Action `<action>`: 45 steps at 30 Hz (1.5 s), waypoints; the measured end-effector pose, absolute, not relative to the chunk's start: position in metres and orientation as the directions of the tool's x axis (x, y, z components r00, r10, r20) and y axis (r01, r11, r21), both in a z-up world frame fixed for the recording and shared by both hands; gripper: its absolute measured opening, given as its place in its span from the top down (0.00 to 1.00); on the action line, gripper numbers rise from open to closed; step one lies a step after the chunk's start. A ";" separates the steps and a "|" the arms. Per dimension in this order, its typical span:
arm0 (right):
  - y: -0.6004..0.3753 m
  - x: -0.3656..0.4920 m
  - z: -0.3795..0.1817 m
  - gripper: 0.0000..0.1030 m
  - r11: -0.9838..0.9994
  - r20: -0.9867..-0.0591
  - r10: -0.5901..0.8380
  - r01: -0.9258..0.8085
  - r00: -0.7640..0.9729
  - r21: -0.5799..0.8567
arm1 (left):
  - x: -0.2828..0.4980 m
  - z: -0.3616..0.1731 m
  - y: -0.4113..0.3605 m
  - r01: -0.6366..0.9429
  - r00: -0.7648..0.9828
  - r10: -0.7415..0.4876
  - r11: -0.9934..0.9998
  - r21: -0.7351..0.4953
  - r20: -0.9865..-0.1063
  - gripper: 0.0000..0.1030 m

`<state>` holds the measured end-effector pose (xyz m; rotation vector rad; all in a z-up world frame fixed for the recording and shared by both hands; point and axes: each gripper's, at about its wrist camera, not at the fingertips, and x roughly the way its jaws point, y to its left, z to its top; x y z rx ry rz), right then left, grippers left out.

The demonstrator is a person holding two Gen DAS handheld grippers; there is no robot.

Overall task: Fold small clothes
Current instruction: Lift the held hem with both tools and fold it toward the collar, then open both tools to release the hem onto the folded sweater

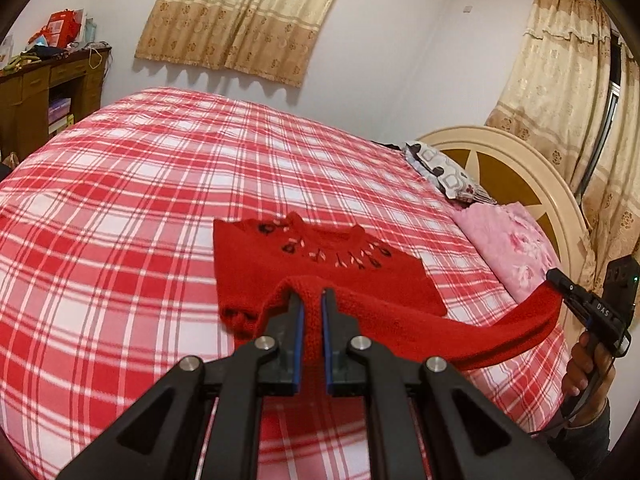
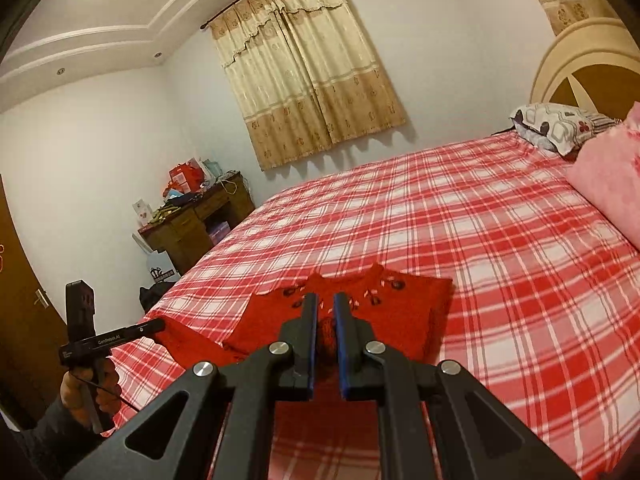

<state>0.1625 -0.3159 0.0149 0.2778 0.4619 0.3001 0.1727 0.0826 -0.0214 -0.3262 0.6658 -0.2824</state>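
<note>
Left wrist view, near first: the left gripper [image 1: 311, 300] is seen at 6 o'clock, jaws nearly shut and clamped on a fold of the red sweater [image 1: 304, 256]'s near hem, red knit squeezed between the blue pads [image 1: 298, 344]. The hem is held off the bed [image 1: 120, 184], probably so the lower edge can be carried over toward the collar for a fold. At 3 o'clock the right gripper [image 1: 558, 280] is seen, its tip buried in the other end of the same hem; a red band of knit is stretched between the two grippers, kept taut, likely so the edge stays straight. A hand [image 1: 582, 364] is wrapped round that gripper's handle at 4 o'clock. Beyond, the sweater body is laid flat on the plaid bed at centre, embroidered collar pointed to 12 o'clock. A pink pillow [image 1: 516, 248] lies at 3 o'clock, a patterned pillow [image 1: 444, 172] and the headboard [image 1: 508, 168] at 2 o'clock. Curtains [image 1: 240, 16] hang at 12 o'clock; a wooden desk [image 1: 52, 92] with clutter is at 10 o'clock.

Right wrist view: the right gripper's jaws are narrow, a wad of red knit pinched between them at 6 o'clock. The left gripper is visible at 8 o'clock, a corner of hem at its tip. The sweater is spread just beyond, well apart from the pillows.

Fold judged as just begun: hem raised, not yet laid over.
</note>
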 end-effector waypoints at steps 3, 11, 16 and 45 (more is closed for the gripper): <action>-0.316 0.179 0.017 0.93 0.924 -0.402 0.335 -0.213 0.852 0.318 | 0.188 -0.018 0.083 0.149 0.758 -0.349 0.915 -0.375 -0.551 0.92; -0.324 0.230 0.014 0.93 0.931 -0.429 0.312 -0.183 0.848 0.316 | 0.239 -0.015 0.089 0.135 0.768 -0.336 0.917 -0.375 -0.546 0.92; -0.327 0.266 0.003 0.93 0.934 -0.464 0.302 -0.160 0.833 0.319 | 0.274 -0.025 0.085 0.128 0.752 -0.328 0.924 -0.361 -0.571 0.92; -0.266 0.373 -0.119 0.40 0.981 -0.788 0.148 -0.190 0.597 0.041 | 0.316 -0.109 0.079 -0.012 0.695 -0.054 0.996 -0.087 -0.717 0.37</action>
